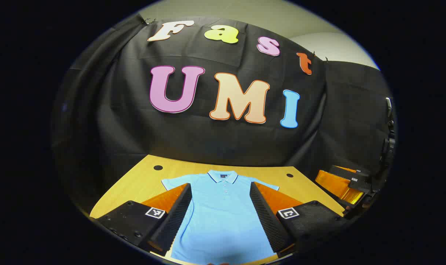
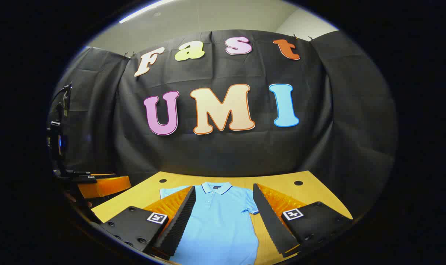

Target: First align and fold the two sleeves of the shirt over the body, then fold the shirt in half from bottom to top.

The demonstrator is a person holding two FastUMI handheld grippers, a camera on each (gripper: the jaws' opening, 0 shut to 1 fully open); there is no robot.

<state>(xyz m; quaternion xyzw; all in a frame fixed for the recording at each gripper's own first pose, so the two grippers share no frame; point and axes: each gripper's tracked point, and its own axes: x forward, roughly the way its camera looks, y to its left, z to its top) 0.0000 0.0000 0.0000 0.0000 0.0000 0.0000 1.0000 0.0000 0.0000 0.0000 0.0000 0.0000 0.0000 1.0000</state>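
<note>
In the left gripper view the left gripper (image 1: 223,217) hangs with fingers spread wide over the shirt (image 1: 223,209) – smooth knit, collared, flat on the wooden table (image 1: 142,180). In the right gripper view the right gripper (image 2: 224,221) is likewise released (ridged pads), the shirt (image 2: 219,224) between its fingers.

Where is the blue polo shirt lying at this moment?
The blue polo shirt lies flat on the wooden table, collar toward the black cloth wall. In both gripper views it shows between that gripper's two open fingers.
</note>
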